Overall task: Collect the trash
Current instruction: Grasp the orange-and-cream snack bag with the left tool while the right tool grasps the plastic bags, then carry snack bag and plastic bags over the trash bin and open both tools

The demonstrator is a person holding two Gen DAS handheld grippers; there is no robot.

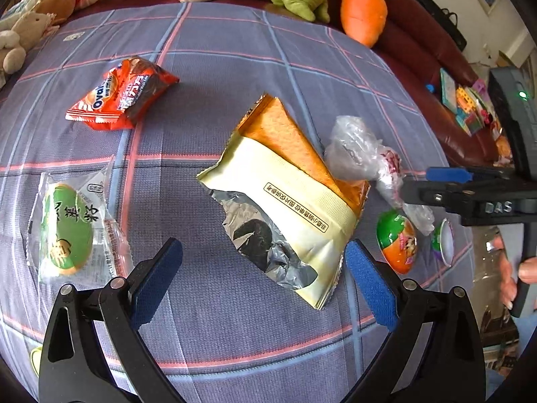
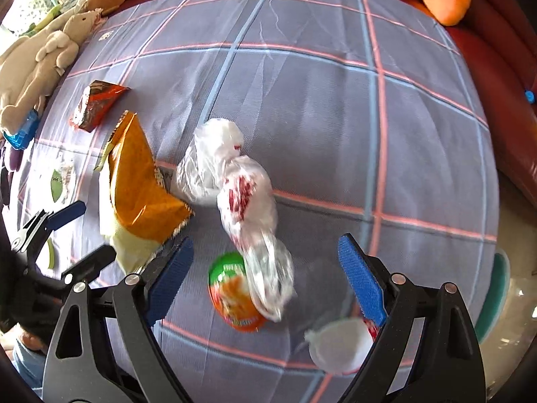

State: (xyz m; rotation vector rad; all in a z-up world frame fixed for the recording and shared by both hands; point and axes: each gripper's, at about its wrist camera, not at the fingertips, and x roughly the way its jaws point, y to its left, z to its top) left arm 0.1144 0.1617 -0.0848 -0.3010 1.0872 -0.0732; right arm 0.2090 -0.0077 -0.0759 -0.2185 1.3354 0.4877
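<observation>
Both hand-held grippers gape wide, empty, over scattered trash.
Left hand-held gripper (image 1: 263, 280) frames the torn foil wrapper (image 1: 285, 205); right hand-held gripper (image 2: 265, 278) frames the crumpled plastic bag (image 2: 235, 198) beside it. Only the right view shows a white lid (image 2: 339, 346).

Plaid purple cloth (image 1: 235, 67), dark red sofa (image 1: 436, 53), plush toys, daylight

Bright daylight, strong fisheye bending at edges; right view's plastic bag (image 2: 235, 181) motion-blurred.
</observation>
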